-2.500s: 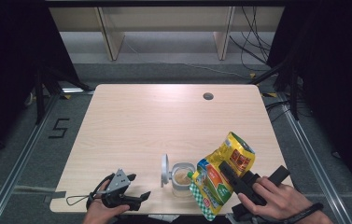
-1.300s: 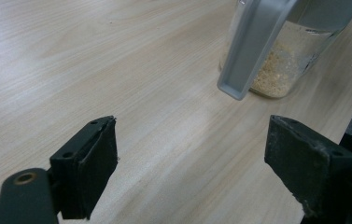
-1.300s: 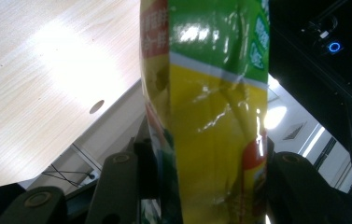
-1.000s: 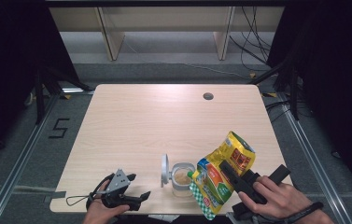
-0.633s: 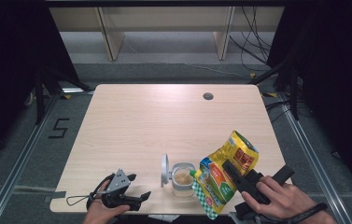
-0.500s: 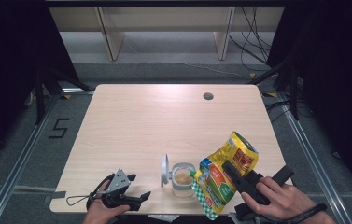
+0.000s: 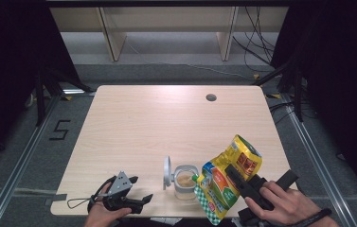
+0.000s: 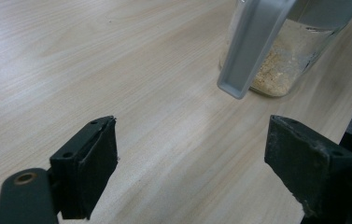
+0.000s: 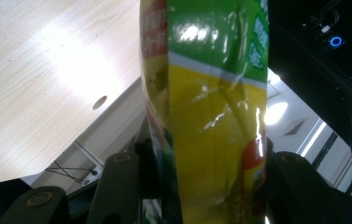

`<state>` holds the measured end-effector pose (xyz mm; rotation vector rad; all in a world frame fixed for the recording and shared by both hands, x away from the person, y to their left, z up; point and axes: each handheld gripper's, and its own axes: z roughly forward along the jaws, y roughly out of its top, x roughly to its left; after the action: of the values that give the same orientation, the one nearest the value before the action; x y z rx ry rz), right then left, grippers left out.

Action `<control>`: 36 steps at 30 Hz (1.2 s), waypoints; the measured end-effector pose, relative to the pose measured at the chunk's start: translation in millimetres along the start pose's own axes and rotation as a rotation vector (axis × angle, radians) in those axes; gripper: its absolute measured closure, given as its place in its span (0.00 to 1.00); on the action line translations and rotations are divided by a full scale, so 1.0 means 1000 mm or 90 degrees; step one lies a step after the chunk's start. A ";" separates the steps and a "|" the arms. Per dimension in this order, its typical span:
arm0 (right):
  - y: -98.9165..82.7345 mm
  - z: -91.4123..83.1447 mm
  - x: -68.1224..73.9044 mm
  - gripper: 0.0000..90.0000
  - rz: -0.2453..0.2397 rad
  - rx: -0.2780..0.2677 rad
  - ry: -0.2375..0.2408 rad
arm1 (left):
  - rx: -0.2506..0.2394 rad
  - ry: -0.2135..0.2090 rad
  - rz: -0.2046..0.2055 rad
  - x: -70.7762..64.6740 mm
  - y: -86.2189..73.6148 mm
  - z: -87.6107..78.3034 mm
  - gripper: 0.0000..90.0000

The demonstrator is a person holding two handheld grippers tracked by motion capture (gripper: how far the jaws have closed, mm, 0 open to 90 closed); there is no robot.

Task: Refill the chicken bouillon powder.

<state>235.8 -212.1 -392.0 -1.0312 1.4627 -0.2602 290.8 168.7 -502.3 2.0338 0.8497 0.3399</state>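
A: What is held by the right gripper (image 7: 235, 177)?

B: A yellow and green pouch (image 7: 226, 182) is clamped between its two black jaws. In the high view the pouch is seen at the lower right of the frame, tilted, with its lower corner hanging just beside the mouth of the jar (image 7: 184, 182). In the right gripper view the pouch (image 9: 211, 116) runs up the middle of the frame, and the jaws are pressed against its two sides at the bottom.

A: And the jar itself?

B: It is found low in the frame, slightly right of centre, near the front edge of the table (image 7: 166, 123). It is clear, and a pale, crumbly filling is seen inside. Its grey lid (image 7: 167, 171) is swung open and stands upright on the left side. In the left gripper view the jar (image 8: 281, 65) is placed at the upper right, with the lid (image 8: 253, 44) hanging in front of it.

A: How is the left gripper (image 7: 138, 201) set?

B: Its jaws are spread wide, with nothing between them but bare tabletop. It is held low at the lower left of the high view, pointed toward the jar and kept apart from it.

A: Is the pouch touching the jar?

B: That cannot be told; the two are seen close together at the rim.
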 end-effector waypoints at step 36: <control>0.003 -0.003 -0.001 0.69 -0.004 -0.004 -0.002 | -0.014 -0.010 -0.009 -0.002 0.000 -0.001 0.19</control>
<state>231.8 -211.0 -392.4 -1.0410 1.4584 -0.2589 289.0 167.5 -501.4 2.0070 0.8467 0.3234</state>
